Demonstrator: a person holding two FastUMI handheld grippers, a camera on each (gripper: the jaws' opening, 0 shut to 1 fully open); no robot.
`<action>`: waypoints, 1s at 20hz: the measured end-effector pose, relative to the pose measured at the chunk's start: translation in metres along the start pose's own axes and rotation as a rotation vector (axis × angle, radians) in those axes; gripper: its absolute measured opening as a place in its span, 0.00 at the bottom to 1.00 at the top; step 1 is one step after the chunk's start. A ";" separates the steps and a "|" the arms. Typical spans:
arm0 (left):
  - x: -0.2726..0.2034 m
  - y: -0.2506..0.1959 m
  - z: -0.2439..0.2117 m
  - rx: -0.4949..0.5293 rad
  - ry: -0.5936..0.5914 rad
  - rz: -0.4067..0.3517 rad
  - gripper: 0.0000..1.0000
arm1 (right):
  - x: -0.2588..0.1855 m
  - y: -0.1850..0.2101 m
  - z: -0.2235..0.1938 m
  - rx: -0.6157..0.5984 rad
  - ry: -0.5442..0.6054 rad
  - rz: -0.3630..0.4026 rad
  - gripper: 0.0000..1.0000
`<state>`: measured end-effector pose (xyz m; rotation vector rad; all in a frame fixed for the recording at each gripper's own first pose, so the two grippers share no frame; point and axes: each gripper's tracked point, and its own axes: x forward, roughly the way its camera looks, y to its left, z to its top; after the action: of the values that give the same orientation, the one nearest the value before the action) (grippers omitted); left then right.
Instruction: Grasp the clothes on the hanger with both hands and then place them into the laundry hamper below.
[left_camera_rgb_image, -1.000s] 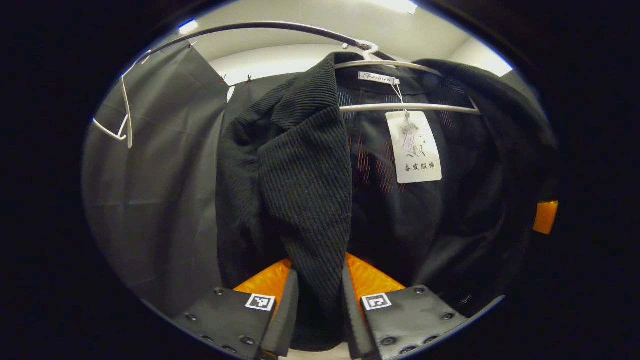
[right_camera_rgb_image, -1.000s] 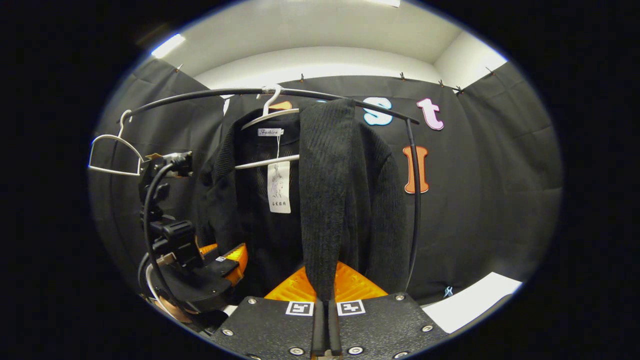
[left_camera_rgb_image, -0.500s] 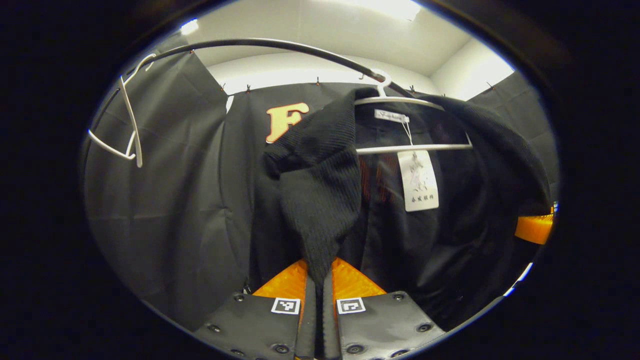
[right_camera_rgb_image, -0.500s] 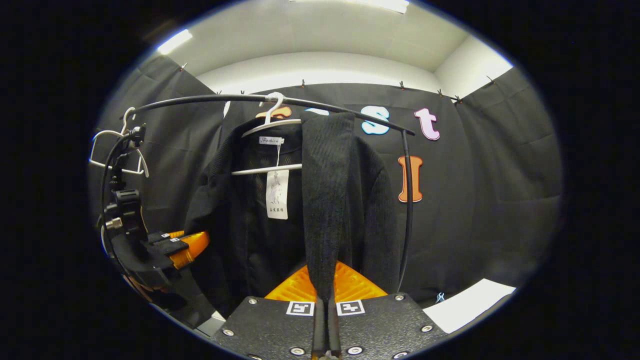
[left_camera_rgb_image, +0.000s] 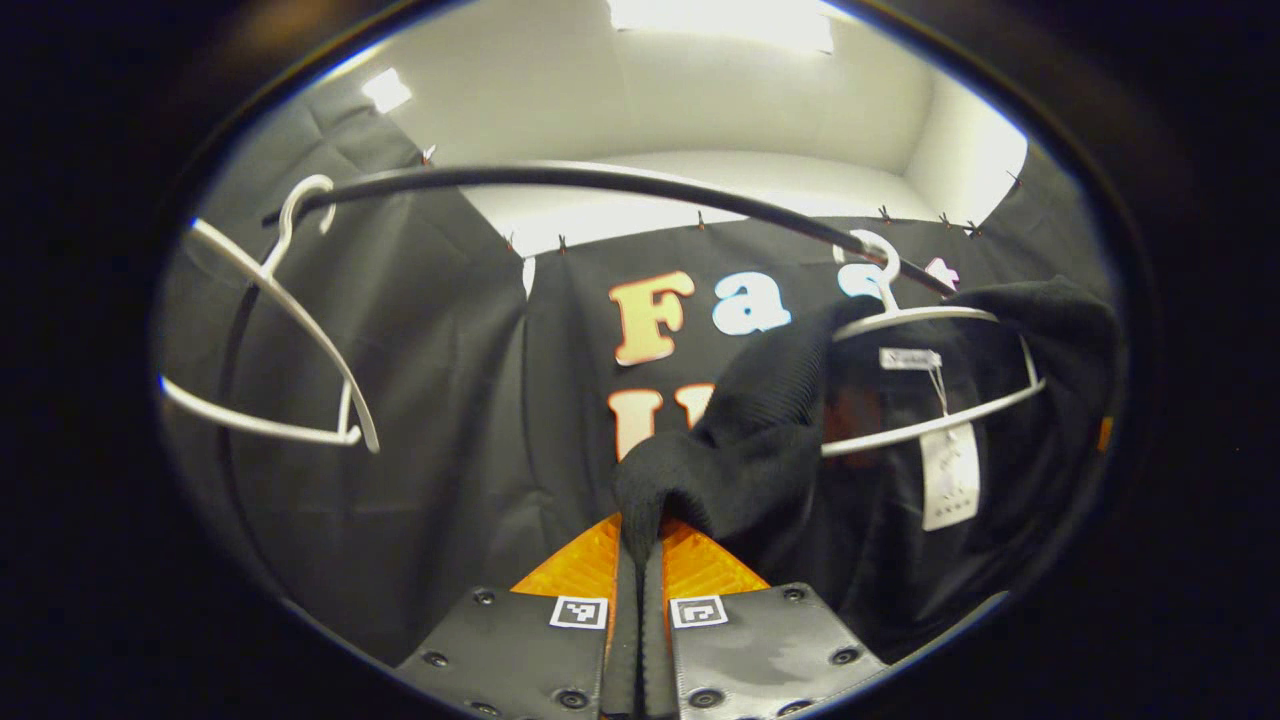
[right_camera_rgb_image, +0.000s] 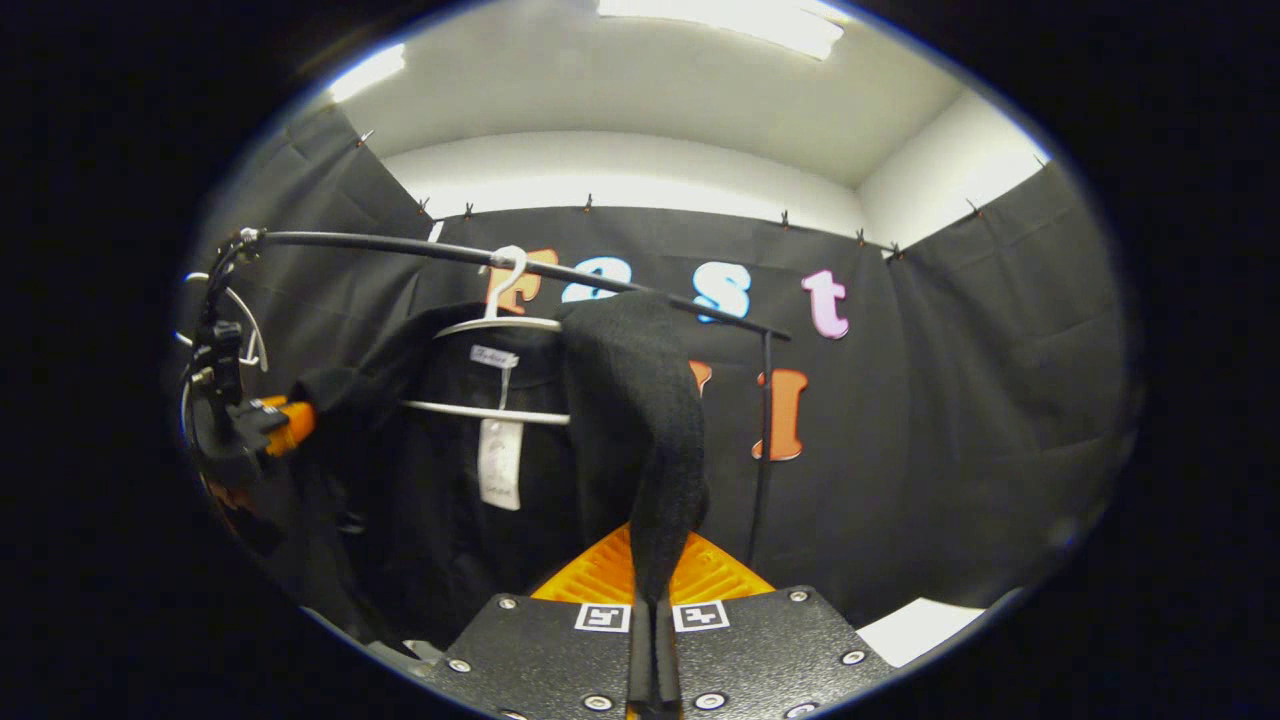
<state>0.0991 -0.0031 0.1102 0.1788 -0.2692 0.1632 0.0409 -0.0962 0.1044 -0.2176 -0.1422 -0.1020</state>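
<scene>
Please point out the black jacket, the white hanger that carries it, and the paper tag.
black jacket (right_camera_rgb_image: 640, 400), right gripper view, on its front edge.
white hanger (right_camera_rgb_image: 480, 410), right gripper view, on its lower bar.
paper tag (left_camera_rgb_image: 950, 488), left gripper view, on its face.

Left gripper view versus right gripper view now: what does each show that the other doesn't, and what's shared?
Left gripper view: the left gripper shut on a bunched jacket edge, close up. Right gripper view: the right gripper shut on the other front edge, plus the rack's upright post. Both: jacket, white hanger, paper tag, rail.
</scene>
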 end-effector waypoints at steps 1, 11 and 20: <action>0.006 0.004 0.013 0.014 -0.036 0.014 0.09 | 0.007 -0.012 0.008 -0.015 -0.004 -0.018 0.01; 0.052 0.031 0.041 0.012 -0.074 0.082 0.10 | 0.098 -0.091 0.042 0.029 -0.017 -0.132 0.01; 0.059 0.048 0.026 0.021 -0.047 0.123 0.09 | 0.166 -0.122 0.066 -0.016 -0.056 -0.181 0.00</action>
<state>0.1395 0.0465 0.1585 0.1872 -0.3255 0.2836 0.1813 -0.2142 0.2190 -0.2236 -0.2169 -0.2774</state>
